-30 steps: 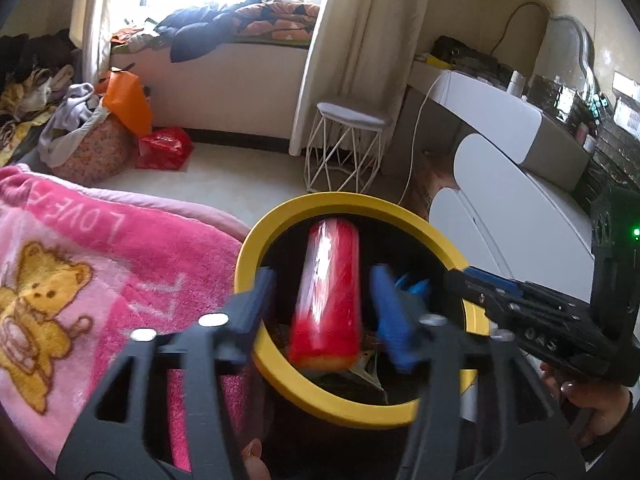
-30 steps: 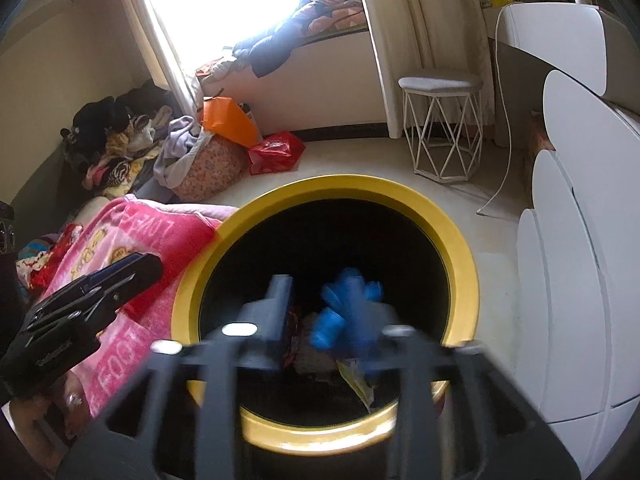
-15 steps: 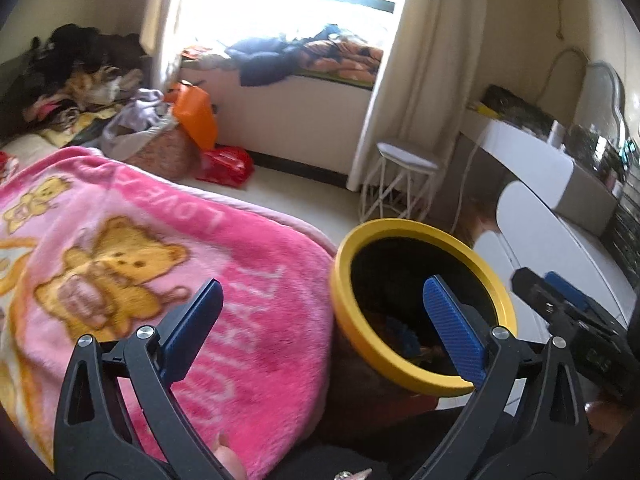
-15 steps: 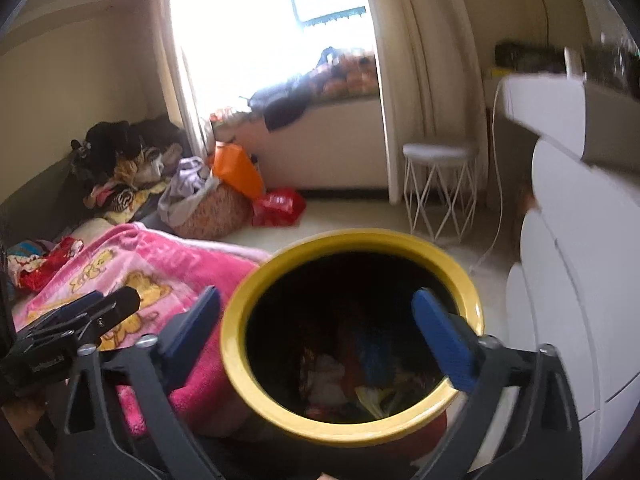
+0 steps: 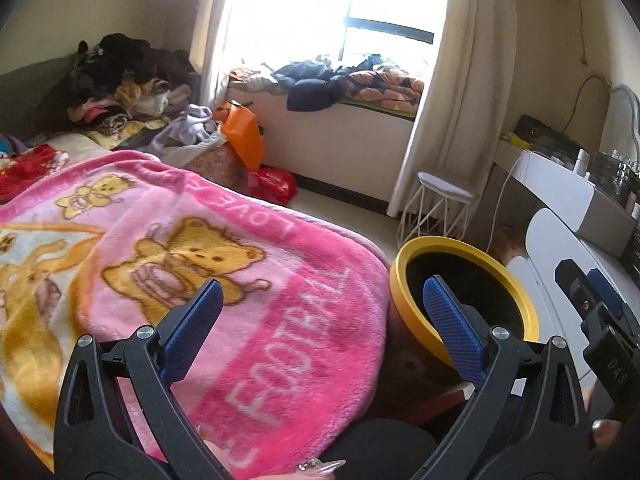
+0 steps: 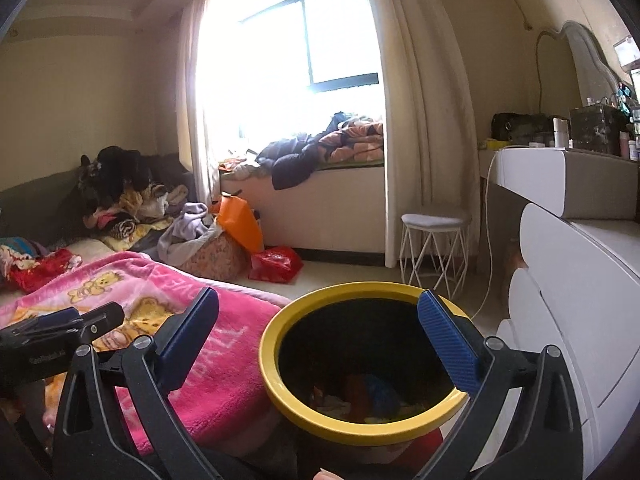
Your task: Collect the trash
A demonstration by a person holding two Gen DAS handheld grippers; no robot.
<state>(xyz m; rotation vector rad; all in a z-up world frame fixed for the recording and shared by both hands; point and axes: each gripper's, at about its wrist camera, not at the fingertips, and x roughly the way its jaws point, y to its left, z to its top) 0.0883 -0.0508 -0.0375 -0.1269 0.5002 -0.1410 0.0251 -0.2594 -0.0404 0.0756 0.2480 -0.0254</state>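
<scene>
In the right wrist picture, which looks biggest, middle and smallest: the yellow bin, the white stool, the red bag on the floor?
1. Yellow bin, though it is nearest the camera.
2. White stool.
3. Red bag, only slightly smaller-looking than the stool.

The pink blanket (image 5: pixel 224 280) carries white woven lettering: "FOOTBALL" runs along its near edge, and "LOVE" stands upside down near the far edge. In the right wrist view only the ending "LL" shows. Small print on both gripper bodies is too blurred to read.
</scene>
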